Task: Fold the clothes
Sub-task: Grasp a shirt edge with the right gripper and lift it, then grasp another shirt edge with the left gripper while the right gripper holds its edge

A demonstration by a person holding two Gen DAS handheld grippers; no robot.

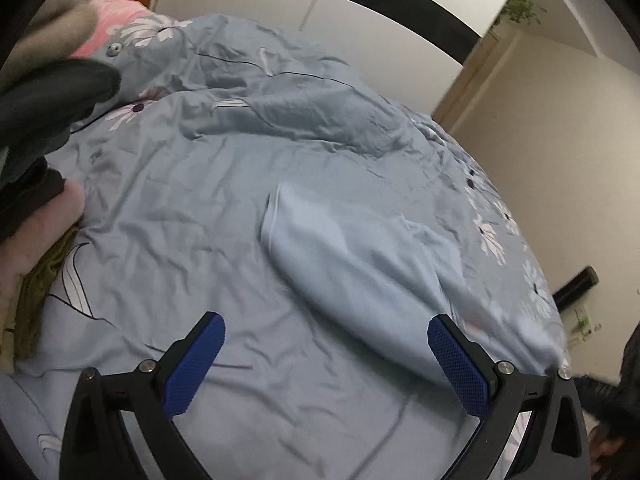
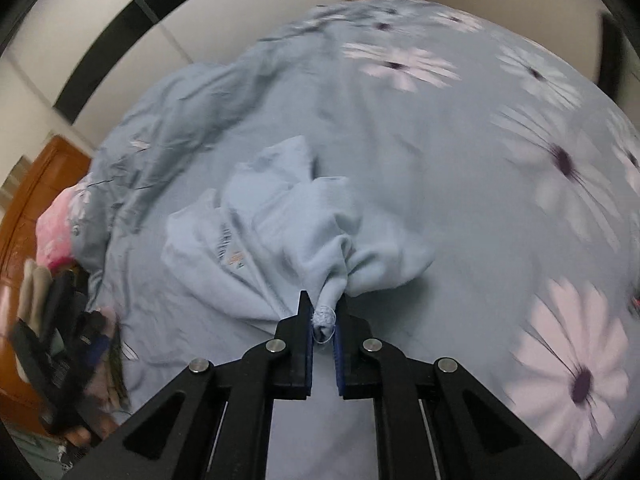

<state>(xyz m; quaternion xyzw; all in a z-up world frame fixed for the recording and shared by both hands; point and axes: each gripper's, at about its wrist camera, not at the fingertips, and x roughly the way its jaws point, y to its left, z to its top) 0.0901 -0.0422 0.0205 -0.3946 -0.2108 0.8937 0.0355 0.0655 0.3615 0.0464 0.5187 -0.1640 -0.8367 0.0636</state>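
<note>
On the flowered bed sheet (image 1: 168, 208), at about two o'clock from my wide-open, empty left gripper (image 1: 326, 364), the light blue shirt (image 2: 256, 248) lies bunched, not yet folded flat, one pinch of it squeezed tight in my right gripper (image 2: 324, 320).

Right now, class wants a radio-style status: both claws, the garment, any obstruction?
Left claw open, empty, over the bedsheet. Right claw shut on light blue garment, bunched, unfolded. Clothes pile off to the side, not in the way.
</note>
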